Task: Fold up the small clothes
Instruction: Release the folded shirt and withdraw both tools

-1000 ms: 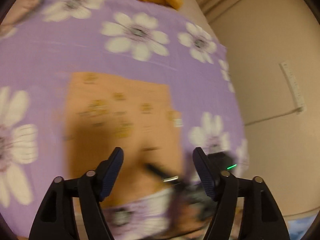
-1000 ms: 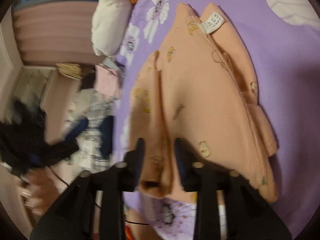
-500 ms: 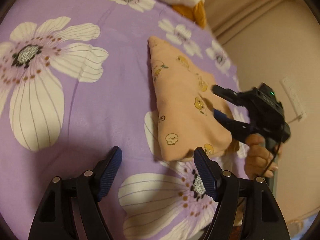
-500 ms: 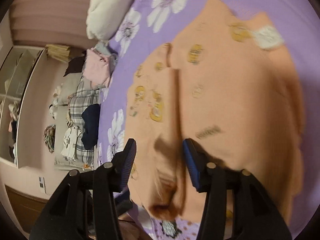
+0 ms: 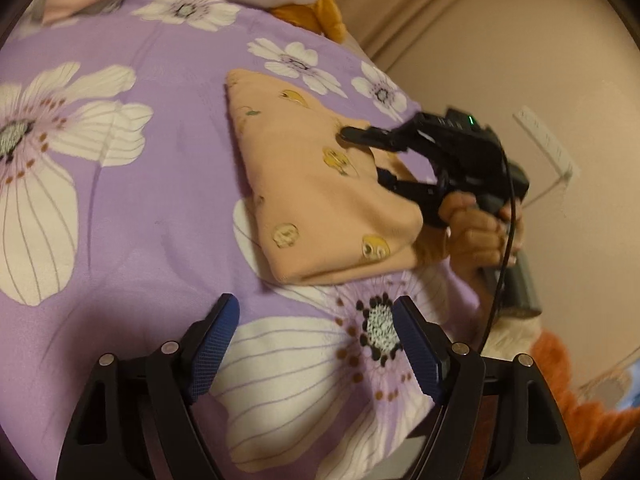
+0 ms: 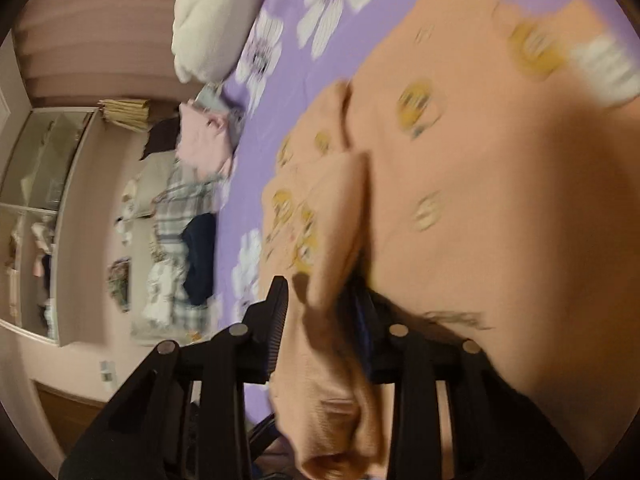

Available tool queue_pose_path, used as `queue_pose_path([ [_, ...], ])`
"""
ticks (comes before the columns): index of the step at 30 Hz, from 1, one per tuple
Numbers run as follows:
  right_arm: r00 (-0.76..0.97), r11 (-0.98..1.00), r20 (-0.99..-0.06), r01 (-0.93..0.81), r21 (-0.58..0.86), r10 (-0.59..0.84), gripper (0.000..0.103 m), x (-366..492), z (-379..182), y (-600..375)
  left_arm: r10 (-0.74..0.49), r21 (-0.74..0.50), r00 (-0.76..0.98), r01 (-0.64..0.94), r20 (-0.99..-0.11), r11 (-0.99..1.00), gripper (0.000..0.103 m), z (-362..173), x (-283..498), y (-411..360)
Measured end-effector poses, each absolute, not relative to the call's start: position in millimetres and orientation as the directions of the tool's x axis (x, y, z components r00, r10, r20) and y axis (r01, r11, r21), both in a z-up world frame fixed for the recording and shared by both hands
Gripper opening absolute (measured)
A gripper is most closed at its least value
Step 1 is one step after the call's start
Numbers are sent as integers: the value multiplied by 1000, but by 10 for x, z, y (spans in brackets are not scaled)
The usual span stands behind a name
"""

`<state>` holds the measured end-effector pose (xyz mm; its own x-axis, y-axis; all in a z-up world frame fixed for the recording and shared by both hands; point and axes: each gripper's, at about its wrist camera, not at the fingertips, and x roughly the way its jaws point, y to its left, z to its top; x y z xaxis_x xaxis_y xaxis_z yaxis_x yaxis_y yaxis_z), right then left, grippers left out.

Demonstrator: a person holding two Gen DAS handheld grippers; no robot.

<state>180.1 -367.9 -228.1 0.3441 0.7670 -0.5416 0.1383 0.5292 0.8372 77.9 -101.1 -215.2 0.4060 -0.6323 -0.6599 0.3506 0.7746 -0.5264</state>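
Left wrist view shows a soft peach garment [image 5: 320,196] printed with small yellow figures, folded into a rough wedge on a smooth purple bedsheet [image 5: 168,208] with large white flowers, near the bed's right edge, with broad bare sheet to its left. The left gripper [image 5: 316,344] hovers near it with jaws opening wide and nothing between them, while the right gripper [image 5: 366,154] straddles the garment's far corner. Right wrist view alone shows a sleeve-like fold between the right gripper's closing pads [image 6: 276,320], plus a white pillow [image 6: 216,20] and heaped clothes [image 6: 192,216] past the bed.
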Motion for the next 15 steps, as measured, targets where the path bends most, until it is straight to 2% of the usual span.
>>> queue_pose_path([
  [4, 361, 502, -513, 132, 855, 779, 32, 1830, -2368, -3530, -631, -505, 402, 381, -664, 774, 85, -2168, 764, -1106],
  [8, 381, 530, -524, 100, 842, 762, 38, 1834, -2327, -3386, -635, -517, 415, 369, -652, 772, 85, -2191, 791, -1100],
  [10, 396, 551, -543, 106, 828, 740, 28, 1826, -2308, -3382, -620, -506, 438, 358, -651, 785, 85, -2205, 809, -1125],
  [12, 404, 540, -528, 94, 836, 747, 12, 1830, -2300, -3419, -586, -491, 477, 322, -655, 810, 85, -2215, 816, -1170],
  [15, 475, 500, -483, 100, 860, 736, 9, 1824, -2172, -3627, -471, -401, 529, 249, -706, 882, 85, -2187, 833, -1353],
])
